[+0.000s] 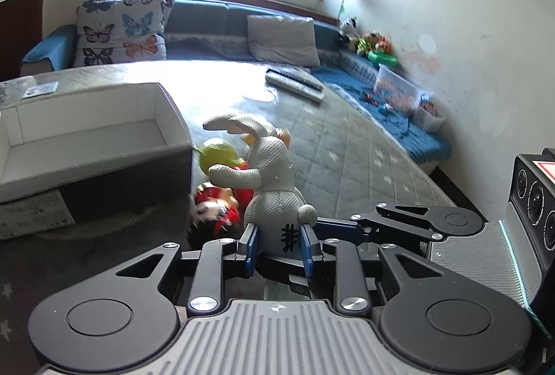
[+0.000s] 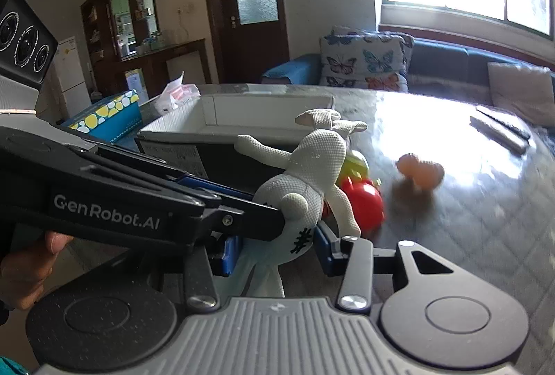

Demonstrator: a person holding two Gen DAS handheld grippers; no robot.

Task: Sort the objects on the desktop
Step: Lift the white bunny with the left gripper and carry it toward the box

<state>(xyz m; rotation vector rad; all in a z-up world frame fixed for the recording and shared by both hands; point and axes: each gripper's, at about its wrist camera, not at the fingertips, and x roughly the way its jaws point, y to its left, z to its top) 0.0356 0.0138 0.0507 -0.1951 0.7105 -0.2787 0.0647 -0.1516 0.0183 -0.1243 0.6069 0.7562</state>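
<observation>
Both our grippers, left (image 1: 280, 245) and right (image 2: 275, 246), have fingers clamped on the rabbit (image 1: 272, 173), beside the box (image 1: 86, 132).

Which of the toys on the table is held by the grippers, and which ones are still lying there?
The white knitted rabbit is held; both grippers are shut on its lower body. The green toy and red toy lie on the table behind it.

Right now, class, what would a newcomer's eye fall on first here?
A white knitted rabbit toy stands out in the middle, gripped by both the left gripper and the right gripper. Behind it lie red and green toys, with an open white box to the left.
</observation>
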